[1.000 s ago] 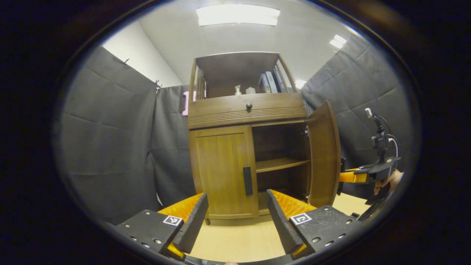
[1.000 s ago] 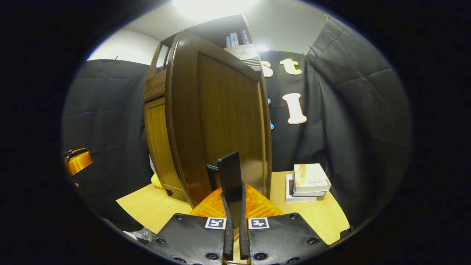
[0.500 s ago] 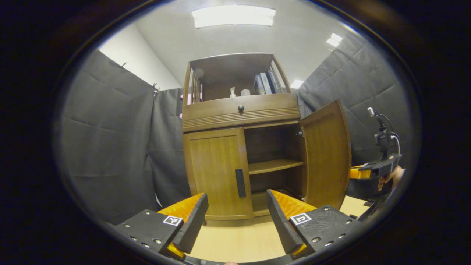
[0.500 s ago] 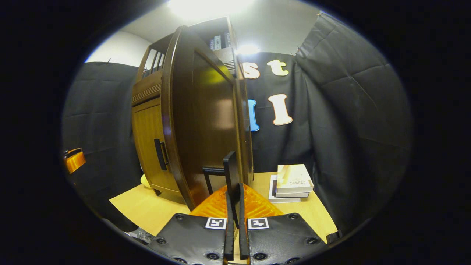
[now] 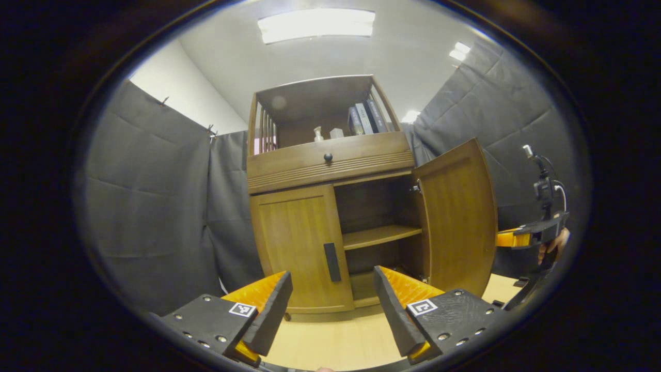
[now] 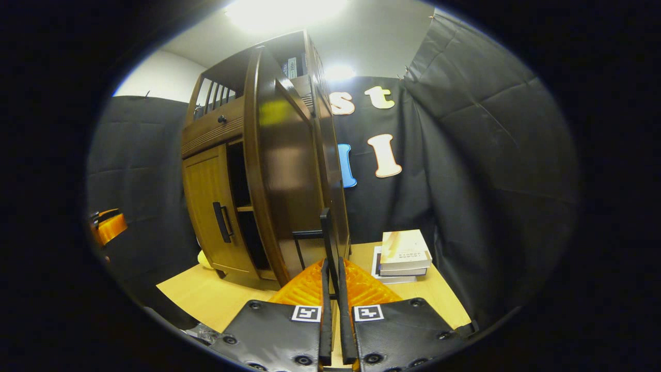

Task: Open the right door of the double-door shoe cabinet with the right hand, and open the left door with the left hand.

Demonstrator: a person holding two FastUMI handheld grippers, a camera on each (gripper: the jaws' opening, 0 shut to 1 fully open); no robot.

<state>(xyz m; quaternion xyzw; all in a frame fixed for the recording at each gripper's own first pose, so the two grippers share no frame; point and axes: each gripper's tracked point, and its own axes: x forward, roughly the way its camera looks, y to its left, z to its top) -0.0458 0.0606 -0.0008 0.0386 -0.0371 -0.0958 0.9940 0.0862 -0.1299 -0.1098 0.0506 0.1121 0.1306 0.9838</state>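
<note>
Right hand-held gripper point(image 6: 333, 330) pinching right door handle point(image 6: 326, 243); right door point(image 5: 457, 217) swung open. Left hand-held gripper point(image 5: 330, 305) spread before closed left door point(image 5: 299, 248). Book point(image 6: 405, 253) lettering illegible.

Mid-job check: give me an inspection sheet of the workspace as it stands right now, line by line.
Surface: light wooden floor, bare in front of the cabinet.
Job's things: shoe cabinet; right door swung wide open, inner shelf exposed; left door closed, its handle untouched.
Clutter: stack of books on the floor to the right of the cabinet; books and a pump bottle on the top shelf.
Grippers: right gripper clamped on the right door's handle; left gripper open, short of the left door.
Cables: one on the right gripper's rig.
Surroundings: black cloth walls, ceiling light.
</note>
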